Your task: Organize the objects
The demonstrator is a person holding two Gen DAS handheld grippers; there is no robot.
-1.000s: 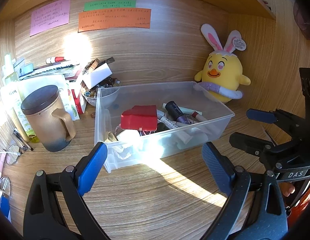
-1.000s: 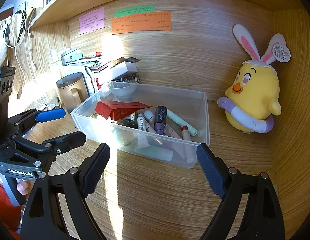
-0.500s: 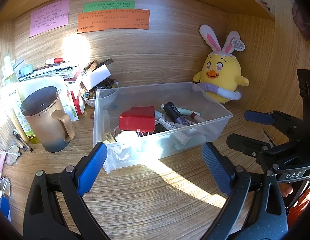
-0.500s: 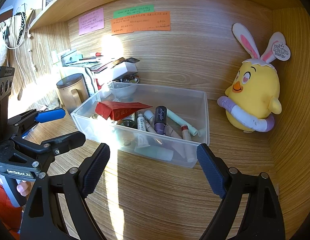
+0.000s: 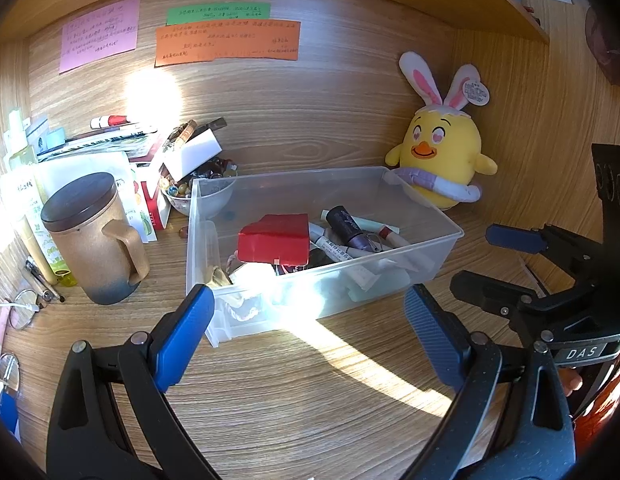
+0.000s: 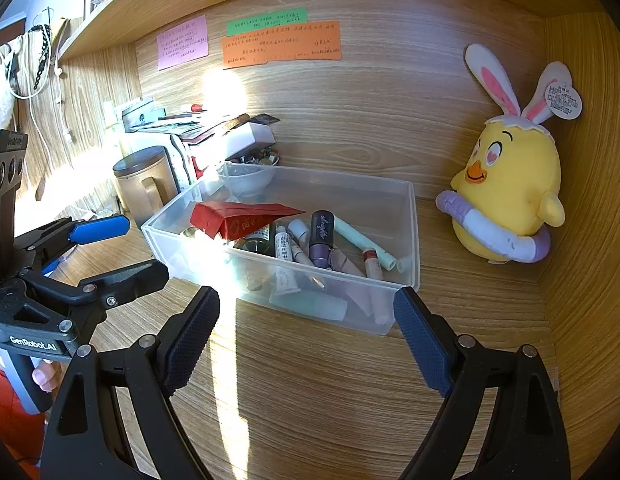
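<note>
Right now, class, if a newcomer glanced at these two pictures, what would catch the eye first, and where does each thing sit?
Most striking is the yellow chick plush with bunny ears, upright in the right corner of the desk nook. Next is the clear plastic bin in the middle of the desk, with a red packet lying over tubes and pens. On the back wall above hang pink, green and orange notes, and a patch of sunlight glares below them.

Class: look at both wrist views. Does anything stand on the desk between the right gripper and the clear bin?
Nothing visible: only bare desk lies between the open right gripper and the clear bin.
</note>
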